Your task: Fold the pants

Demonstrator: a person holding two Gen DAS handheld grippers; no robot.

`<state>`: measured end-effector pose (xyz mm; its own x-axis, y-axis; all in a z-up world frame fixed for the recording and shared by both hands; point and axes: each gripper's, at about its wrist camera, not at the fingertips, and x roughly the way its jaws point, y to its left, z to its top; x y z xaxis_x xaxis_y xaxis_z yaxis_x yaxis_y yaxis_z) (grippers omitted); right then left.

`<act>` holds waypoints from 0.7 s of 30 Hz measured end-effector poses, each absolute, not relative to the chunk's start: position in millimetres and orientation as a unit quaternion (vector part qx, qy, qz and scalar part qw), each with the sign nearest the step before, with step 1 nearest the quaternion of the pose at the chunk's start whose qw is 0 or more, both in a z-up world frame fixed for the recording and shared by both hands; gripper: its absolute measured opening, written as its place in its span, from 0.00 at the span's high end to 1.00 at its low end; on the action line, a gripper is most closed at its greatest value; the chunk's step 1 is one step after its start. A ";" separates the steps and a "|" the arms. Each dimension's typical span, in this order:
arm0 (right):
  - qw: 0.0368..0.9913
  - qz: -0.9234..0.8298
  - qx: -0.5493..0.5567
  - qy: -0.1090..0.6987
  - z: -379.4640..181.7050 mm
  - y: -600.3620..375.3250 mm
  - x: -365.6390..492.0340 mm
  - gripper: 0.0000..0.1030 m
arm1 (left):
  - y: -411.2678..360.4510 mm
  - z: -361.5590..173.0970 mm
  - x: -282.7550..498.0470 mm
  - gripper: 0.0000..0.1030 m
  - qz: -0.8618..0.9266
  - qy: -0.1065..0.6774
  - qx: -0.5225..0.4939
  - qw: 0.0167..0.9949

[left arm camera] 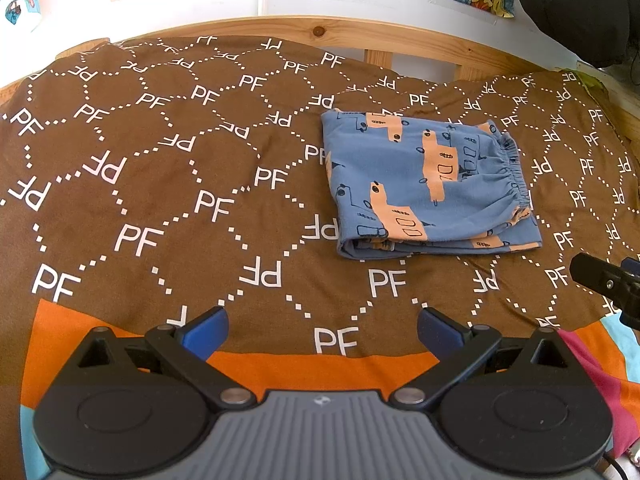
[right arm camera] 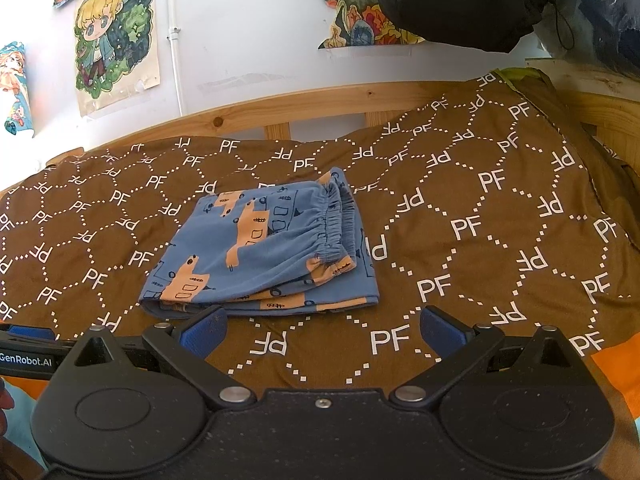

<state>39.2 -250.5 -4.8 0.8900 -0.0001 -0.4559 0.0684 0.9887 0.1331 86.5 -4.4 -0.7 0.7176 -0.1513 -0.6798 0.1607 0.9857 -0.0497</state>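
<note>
The blue pants (left arm camera: 424, 184) with orange boat print lie folded in a compact stack on the brown bedspread, elastic waistband to the right. They also show in the right wrist view (right arm camera: 264, 252). My left gripper (left arm camera: 322, 330) is open and empty, held well back from the pants, nearer the bed's front. My right gripper (right arm camera: 322, 330) is open and empty, just short of the pants' near edge. Part of the right gripper shows at the right edge of the left wrist view (left arm camera: 608, 284).
The brown bedspread (left arm camera: 160, 200) with white "PF" print covers the bed. A wooden bed rail (right arm camera: 304, 108) runs along the far side by a white wall with posters (right arm camera: 116, 36). A black bundle (right arm camera: 452, 0) hangs at upper right. Orange cloth (left arm camera: 320, 372) lies at the front.
</note>
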 end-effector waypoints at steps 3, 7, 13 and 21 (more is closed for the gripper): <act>0.969 -0.018 0.073 0.235 -5.0 -250.4 39.1 0.01 | -4.4 -0.7 86.6 0.00 -0.084 0.366 0.006 0.927; 0.969 -0.018 0.073 0.234 -5.1 -250.5 38.9 0.01 | -4.3 -0.6 86.6 0.00 -0.085 0.366 0.007 0.927; 0.969 -0.017 0.074 0.235 -4.9 -250.6 39.3 0.01 | -3.7 -1.7 87.1 0.00 -0.084 0.368 0.007 0.926; 0.969 -0.017 0.074 0.235 -5.5 -250.3 38.9 0.01 | -8.0 4.3 87.8 0.00 -0.068 0.378 0.042 0.922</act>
<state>38.9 -250.3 -5.5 0.8885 0.0013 -0.4588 0.0683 0.9885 0.1350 87.8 -8.0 4.3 0.7048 -0.0945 -0.7030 0.1581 0.9871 0.0258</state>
